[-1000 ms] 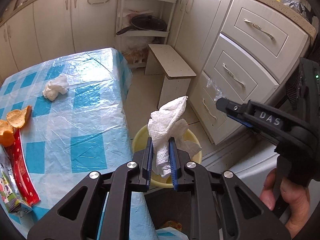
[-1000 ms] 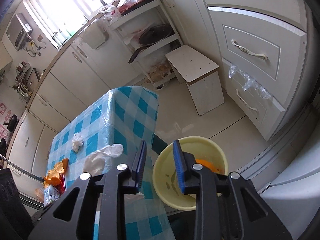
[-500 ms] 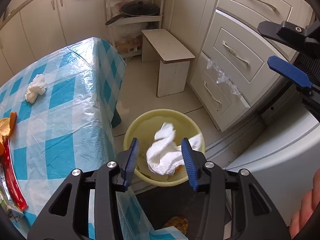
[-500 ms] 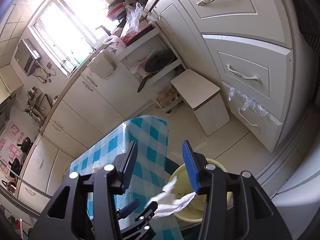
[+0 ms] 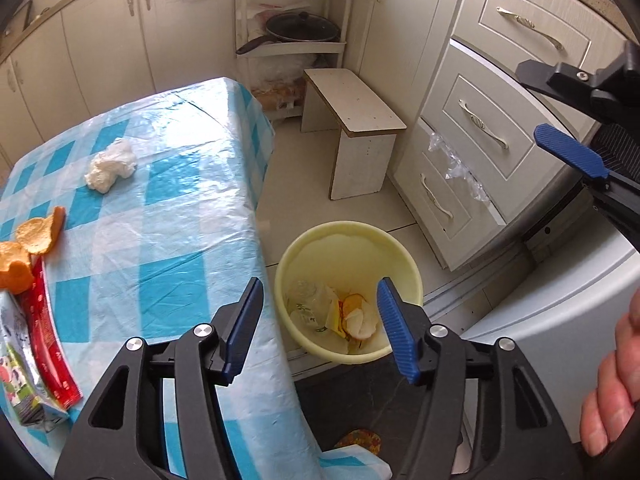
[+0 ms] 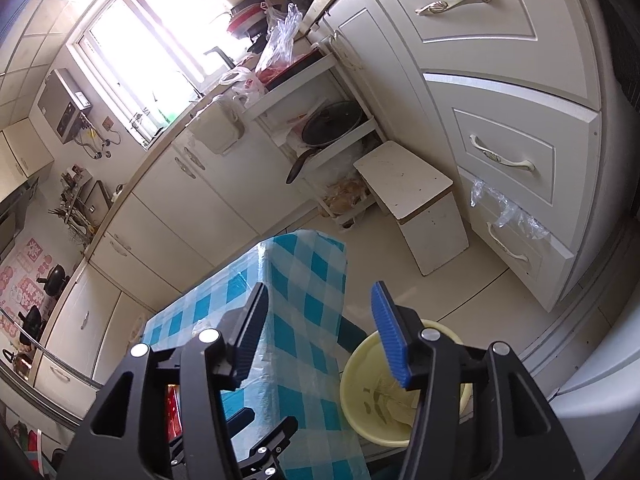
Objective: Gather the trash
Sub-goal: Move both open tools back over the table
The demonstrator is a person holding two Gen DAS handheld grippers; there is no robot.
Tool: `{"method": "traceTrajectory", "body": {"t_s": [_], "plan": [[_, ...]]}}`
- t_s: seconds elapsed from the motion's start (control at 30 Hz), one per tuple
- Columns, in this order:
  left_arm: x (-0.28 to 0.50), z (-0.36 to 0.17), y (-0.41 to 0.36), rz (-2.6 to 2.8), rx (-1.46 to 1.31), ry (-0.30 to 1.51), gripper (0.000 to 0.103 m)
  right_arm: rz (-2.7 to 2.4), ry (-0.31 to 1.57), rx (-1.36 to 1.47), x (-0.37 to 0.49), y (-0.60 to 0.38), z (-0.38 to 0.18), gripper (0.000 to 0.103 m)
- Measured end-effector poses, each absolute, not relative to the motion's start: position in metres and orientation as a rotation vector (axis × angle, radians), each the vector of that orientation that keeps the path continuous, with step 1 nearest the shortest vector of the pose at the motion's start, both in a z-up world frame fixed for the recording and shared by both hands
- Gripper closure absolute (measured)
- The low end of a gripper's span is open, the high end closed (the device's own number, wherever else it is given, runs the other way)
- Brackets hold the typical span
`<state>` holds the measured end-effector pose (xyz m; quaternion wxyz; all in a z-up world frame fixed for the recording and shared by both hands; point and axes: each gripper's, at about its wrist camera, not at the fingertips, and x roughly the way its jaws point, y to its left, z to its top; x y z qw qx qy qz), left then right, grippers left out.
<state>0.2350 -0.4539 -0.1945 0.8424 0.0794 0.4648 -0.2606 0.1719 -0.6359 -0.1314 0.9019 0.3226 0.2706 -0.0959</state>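
Left wrist view, left to right. Far left of the left fingers: snack wrapper (image 5: 28,364) with red strip, flat on the checked table (image 5: 160,208). Just above it, orange peel (image 5: 30,244), two or three curled bits, touching the wrapper's top end. Further ahead and left of the fingers: crumpled white tissue (image 5: 111,165), alone on the cloth, well apart from the peel.

Left gripper (image 5: 320,320): jaws opening, roughly mid-width, nothing between the pads, nothing held. Left pad sits over the table's edge, right pad over the bin's rim. Directly ahead and below, between the two fingers: yellow bin (image 5: 348,240) on the floor, just beside the table's edge. Inside it trash (image 5: 340,312): white paper, clear plastic, bits of orange peel, at the bottom. Past the bin: small white stool (image 5: 356,120), then a shelf rack with a lidded pan (image 5: 302,28).

Right of the fingers: drawers (image 5: 480,120), clear plastic caught in the lower one. Upper right: right gripper (image 5: 556,106), raised above bin level, jaws opening, empty gap. Bottom right edge: a hand (image 5: 612,392), partly cropped.

Right wrist view: right gripper (image 6: 320,328) jaws opening, nothing between pads. Left finger over the table (image 6: 304,280); right finger over the bin (image 6: 360,372) rim, bin just below and right. Below the fingers, black tips of the left gripper (image 6: 260,436) by the table's edge. Stool (image 6: 404,176) and drawers (image 6: 512,160) ahead and to the right.
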Motion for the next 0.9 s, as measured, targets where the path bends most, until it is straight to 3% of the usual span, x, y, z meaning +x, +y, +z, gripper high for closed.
{"method": "traceTrajectory", "body": {"t_s": [0.53,0.9], "plan": [[0.227,-0.143,-0.351,-0.45,0.112,0.88,0.038,-0.109,0.59,0.565,0.2,-0.582,-0.121,0.045],[0.261,-0.127,-0.204,-0.196,-0.019,0.864,0.036,-0.004,0.675,0.456,0.228,-0.523,-0.126,0.042]]}}
